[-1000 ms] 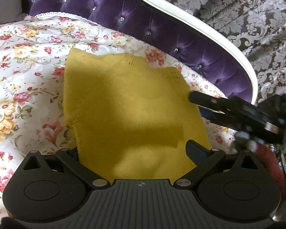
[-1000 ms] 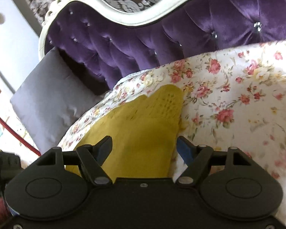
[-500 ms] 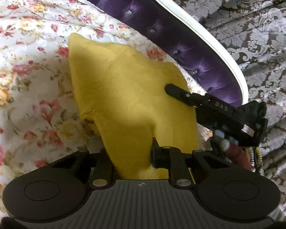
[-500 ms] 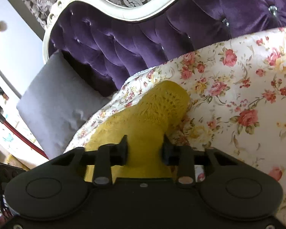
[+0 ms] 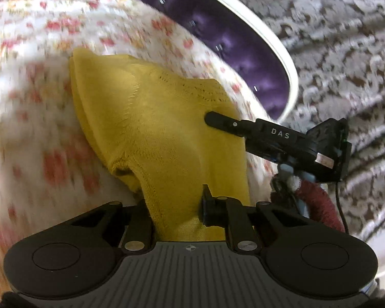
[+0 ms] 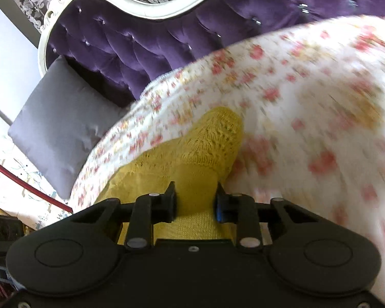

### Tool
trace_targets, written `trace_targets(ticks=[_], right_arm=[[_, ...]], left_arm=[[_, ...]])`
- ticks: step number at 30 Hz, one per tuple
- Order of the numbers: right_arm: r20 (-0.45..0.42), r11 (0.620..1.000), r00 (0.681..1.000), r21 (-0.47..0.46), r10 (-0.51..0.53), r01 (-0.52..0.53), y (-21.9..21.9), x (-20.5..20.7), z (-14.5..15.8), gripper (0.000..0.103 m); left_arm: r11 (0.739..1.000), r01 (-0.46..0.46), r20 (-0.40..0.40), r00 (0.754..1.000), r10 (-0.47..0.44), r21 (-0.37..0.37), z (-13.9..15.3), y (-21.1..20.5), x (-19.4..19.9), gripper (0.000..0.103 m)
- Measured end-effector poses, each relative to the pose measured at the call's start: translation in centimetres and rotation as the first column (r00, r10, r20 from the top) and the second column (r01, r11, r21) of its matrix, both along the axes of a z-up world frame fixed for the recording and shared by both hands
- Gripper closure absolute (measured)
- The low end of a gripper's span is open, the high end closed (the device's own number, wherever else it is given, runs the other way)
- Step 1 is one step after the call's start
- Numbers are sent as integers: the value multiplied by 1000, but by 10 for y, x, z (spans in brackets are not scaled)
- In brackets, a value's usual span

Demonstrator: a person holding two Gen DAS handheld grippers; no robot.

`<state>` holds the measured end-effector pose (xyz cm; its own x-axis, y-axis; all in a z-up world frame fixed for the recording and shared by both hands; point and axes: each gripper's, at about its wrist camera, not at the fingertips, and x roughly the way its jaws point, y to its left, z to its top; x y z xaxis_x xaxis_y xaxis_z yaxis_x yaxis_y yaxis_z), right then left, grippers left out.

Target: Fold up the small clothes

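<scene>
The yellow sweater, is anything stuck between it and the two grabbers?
No. The left gripper and the right gripper each pinch the yellow sweater directly. Nothing lies on the flowery bedspread where the sweater would fold over, as far as the blurred pictures show.

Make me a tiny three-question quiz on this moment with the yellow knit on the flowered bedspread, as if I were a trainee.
1. True or false: the left gripper is shut on the yellow knit.
2. What lies directly under the knit? A) a wooden floor B) the flowered bedspread C) a glass table
3. Fill in: in the right wrist view, the grey ____ leans by the purple headboard.

Key:
1. True. The right gripper pinches the knit too.
2. B
3. pillow
</scene>
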<state>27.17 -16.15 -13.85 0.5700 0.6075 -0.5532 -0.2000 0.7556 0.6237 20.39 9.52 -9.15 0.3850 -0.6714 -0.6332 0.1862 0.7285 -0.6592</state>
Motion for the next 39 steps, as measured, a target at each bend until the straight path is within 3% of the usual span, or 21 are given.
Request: trace_targets(ticks=[9, 11, 15, 18, 22, 29, 35, 39], right_arm=[[-30, 999, 999, -36, -31, 30, -19, -114, 8, 64], [-8, 997, 1000, -68, -27, 26, -19, -135, 9, 63], [92, 975, 994, -212, -50, 69, -15, -158, 8, 60], [190, 936, 981, -334, -45, 108, -4, -168, 8, 55], [276, 887, 960, -430, -52, 171, 7, -176, 6, 45], [284, 896, 949, -373, -136, 240, -9, -186, 6, 36], [364, 893, 913, -326, -185, 311, -16, -195, 32, 30], [355, 882, 917, -355, -181, 311, -9, -174, 33, 28]], left_arm=[[995, 90, -65, 994, -92, -36, -7, -20, -87, 87], [995, 102, -65, 993, -103, -8, -11, -24, -100, 86], [988, 65, -39, 997, -60, 142, -26, -26, -116, 81], [989, 25, -10, 1000, -24, 148, -27, -19, -125, 80], [961, 34, 74, 996, -56, 273, -20, -15, -141, 80], [885, 7, 197, 974, -111, 465, 11, -6, -172, 78], [870, -120, 412, 906, -101, 478, 57, -17, -165, 76], [862, -147, 458, 883, -107, 485, 53, -50, -122, 60]])
